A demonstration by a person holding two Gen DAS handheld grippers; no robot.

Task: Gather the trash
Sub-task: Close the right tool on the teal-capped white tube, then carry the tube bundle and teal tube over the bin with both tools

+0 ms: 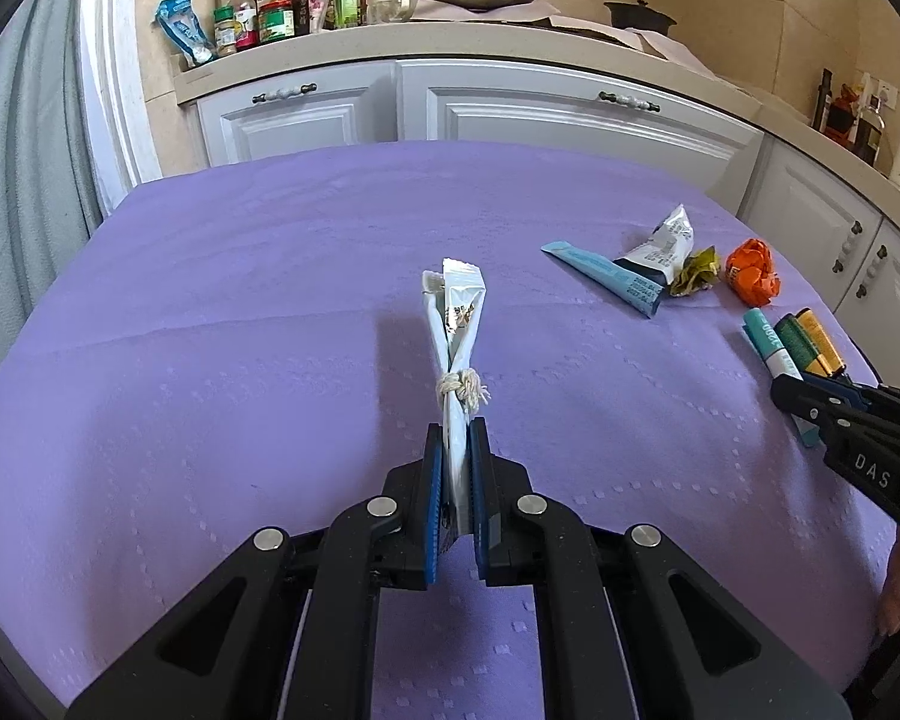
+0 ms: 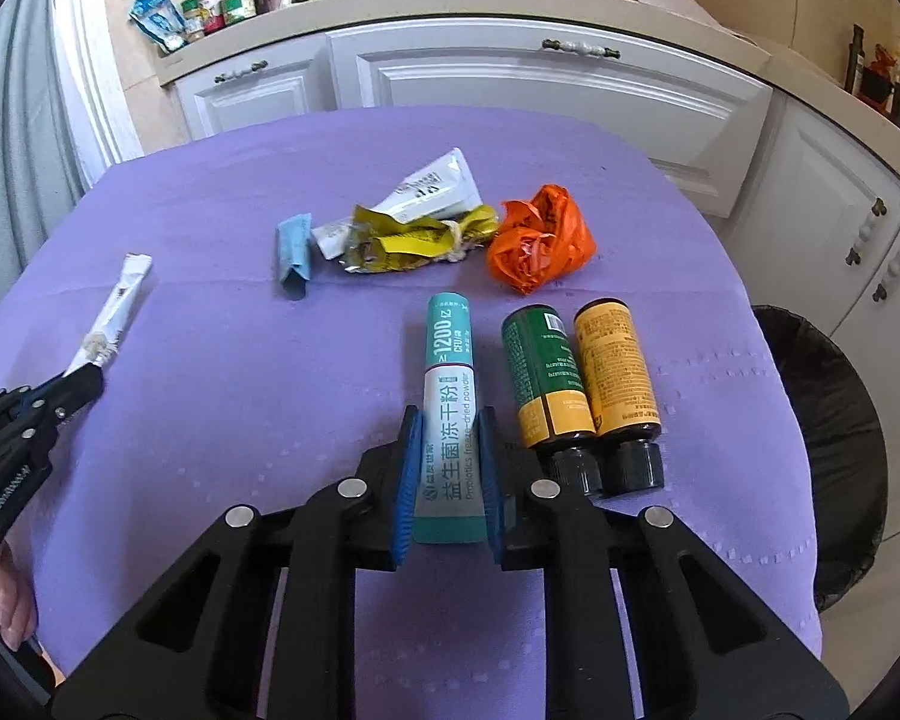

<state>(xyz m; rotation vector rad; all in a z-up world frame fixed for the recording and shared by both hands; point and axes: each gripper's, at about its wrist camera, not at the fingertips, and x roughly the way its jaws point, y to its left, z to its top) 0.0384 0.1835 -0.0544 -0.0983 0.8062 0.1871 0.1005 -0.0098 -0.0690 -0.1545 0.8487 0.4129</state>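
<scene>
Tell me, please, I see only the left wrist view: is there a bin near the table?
Observer: Yes, a black-lined bin stands just past the right edge of the table.
Operator: How does the right gripper hold the tube?
Observer: The right gripper is shut on the lower half of the tube.
Operator: Are the bottles capped?
Observer: Yes, the green bottle and the yellow bottle both have black caps.

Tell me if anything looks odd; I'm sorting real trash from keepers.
Two capped dark glass bottles, green-labelled and yellow-labelled, lie on their sides on the purple cloth among crumpled wrappers. They look intact, not discarded.
</scene>
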